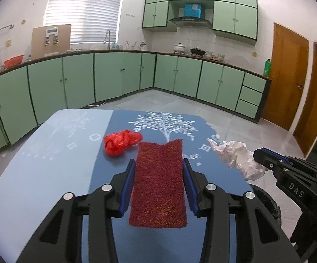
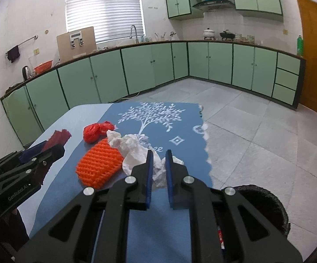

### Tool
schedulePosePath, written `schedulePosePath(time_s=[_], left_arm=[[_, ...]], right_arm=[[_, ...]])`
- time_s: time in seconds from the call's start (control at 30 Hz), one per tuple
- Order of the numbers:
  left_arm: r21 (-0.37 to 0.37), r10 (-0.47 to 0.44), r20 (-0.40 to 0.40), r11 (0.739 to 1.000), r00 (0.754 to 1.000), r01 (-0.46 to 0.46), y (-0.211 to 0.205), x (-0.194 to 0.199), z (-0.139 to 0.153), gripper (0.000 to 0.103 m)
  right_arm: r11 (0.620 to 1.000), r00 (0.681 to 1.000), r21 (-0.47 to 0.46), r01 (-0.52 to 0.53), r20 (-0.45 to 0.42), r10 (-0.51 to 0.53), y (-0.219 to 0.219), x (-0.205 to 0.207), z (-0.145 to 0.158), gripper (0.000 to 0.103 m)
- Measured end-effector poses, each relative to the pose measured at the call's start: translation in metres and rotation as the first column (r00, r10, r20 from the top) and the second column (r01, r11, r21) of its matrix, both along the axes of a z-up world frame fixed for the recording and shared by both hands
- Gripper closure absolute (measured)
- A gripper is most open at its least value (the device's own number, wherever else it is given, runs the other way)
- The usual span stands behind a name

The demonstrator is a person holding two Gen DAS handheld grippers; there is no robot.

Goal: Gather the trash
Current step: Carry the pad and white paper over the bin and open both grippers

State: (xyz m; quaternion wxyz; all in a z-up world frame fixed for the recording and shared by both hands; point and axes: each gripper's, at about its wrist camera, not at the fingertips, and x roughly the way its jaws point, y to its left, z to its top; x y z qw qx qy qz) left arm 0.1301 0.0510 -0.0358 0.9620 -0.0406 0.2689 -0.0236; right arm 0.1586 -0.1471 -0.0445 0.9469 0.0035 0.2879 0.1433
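Two gripper views over a desk point(image 1: 49, 153) covered by a blue cloth printed with a white tree point(image 1: 165, 125), which serves here as the landmark.

Left wrist view: a crumpled red plastic bag point(image 1: 121, 142) is seen lying on the desk just left of the tree's trunk base. The left gripper point(image 1: 158, 186) is shown below the tree, its jaws pinching a dark red scouring pad point(image 1: 158, 184) by its two long edges; the pad is held between the blue pads and projects past their tips toward the trunk. To the right of the tree, crumpled white paper point(image 1: 237, 155) is held by the right gripper point(image 1: 261, 162) above the desk's right edge.

Right wrist view: the left gripper point(image 2: 53, 146) is seen at far left with the red pad point(image 2: 60, 137) projecting from it. An orange foam net point(image 2: 99, 164) lies on the desk left of and below the tree point(image 2: 149, 116), with the red bag point(image 2: 95, 131) beyond it, nearer the trunk. The right gripper point(image 2: 158, 168) is shown below the tree, its jaws drawn close and pinching the white paper point(image 2: 136, 151), most of which bulges ahead and to the left of the tips. A black-lined trash bin point(image 2: 274, 208) stands on the floor at lower right, beside the desk.
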Motion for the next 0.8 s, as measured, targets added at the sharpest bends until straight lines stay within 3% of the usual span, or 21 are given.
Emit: schedulePosePath(time_s=[0.4,0.8], left_arm=[[-0.019,-0.131,0.013,0.991,0.991,0.131,-0.059,0.006,0.007,0.061],[-0.031,-0.316,0.003,0.948,0.949,0.316,-0.158,0.023,-0.004,0.061]], right_arm=[[0.992,0.992,0.004,0.123,0.035,-0.123,-0.067,-0.016,0.015,0.093],[0.957,0.957,-0.018,0.289,0.01,-0.289,-0.159,-0.026,-0.004,0.093]])
